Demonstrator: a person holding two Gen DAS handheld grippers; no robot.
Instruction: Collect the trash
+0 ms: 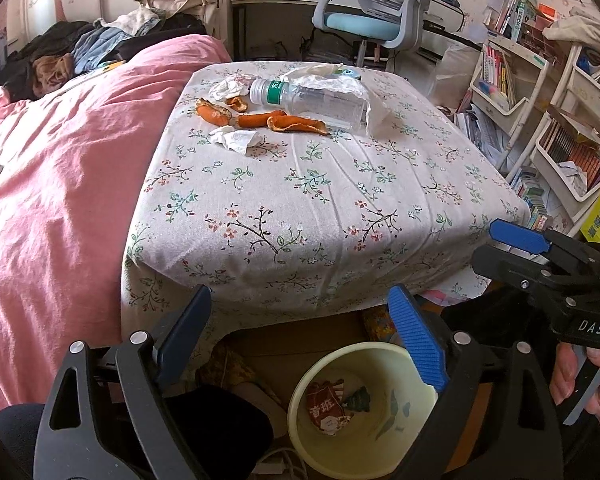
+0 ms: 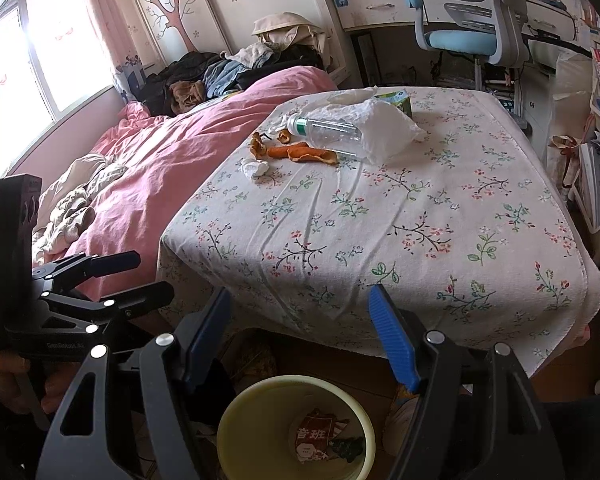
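Observation:
On the floral-cloth table, at its far side, lies trash. There is a clear plastic bottle with a green label, partly under a white crumpled sheet. Orange peels and crumpled tissues lie beside it. A pale yellow bin stands on the floor below the near edge, with a red wrapper inside. My left gripper and right gripper both hover open above the bin, holding nothing.
A bed with a pink duvet adjoins the table's left side, with clothes piled at its head. A blue-and-grey desk chair stands behind the table. Bookshelves fill the right. A green carton sits behind the white sheet.

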